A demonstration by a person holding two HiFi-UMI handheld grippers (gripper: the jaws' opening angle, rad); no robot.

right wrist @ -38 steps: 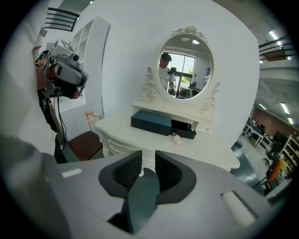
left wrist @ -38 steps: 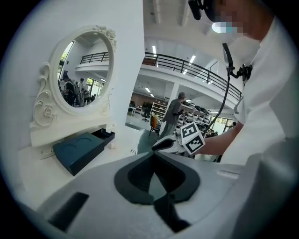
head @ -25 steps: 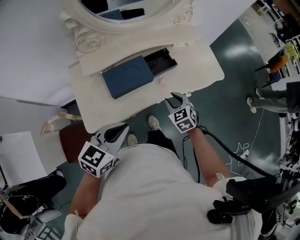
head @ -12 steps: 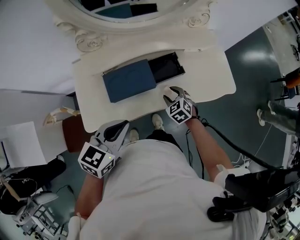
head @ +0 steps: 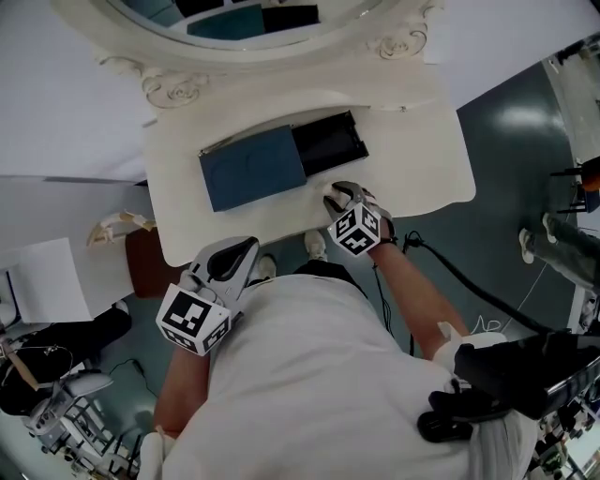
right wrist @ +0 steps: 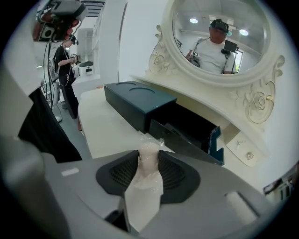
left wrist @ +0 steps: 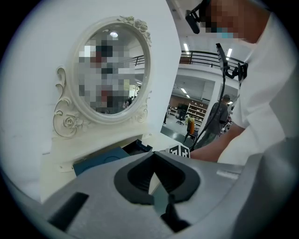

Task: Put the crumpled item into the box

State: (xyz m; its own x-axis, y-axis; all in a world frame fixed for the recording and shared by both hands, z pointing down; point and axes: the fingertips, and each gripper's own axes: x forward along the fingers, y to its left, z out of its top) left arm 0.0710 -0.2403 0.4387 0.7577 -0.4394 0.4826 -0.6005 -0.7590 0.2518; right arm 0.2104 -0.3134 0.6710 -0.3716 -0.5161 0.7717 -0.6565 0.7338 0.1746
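Observation:
A dark blue box (head: 251,169) lies on the cream dressing table (head: 412,150), its blue cover slid left and its black inside (head: 328,142) open. Just in front of the box, my right gripper (head: 339,194) reaches over the tabletop. In the right gripper view the pale crumpled item (right wrist: 147,142) sits squeezed between the pads of that gripper (right wrist: 148,155), whose jaws have just been closing onto it; the box (right wrist: 140,102) lies right behind. My left gripper (head: 239,255) hangs off the table's front edge, jaws together and holding nothing (left wrist: 153,156).
An oval mirror (head: 253,19) in an ornate cream frame stands behind the box. Bare tabletop lies right of the box. A black cable (head: 478,300) trails from my right arm across the dark floor. White sheets (head: 42,281) and a brown stool (head: 145,272) sit at the left.
My right gripper has moved from the table's front edge forward over the tabletop, up to the crumpled item in front of the box. The left gripper stays below the table edge.

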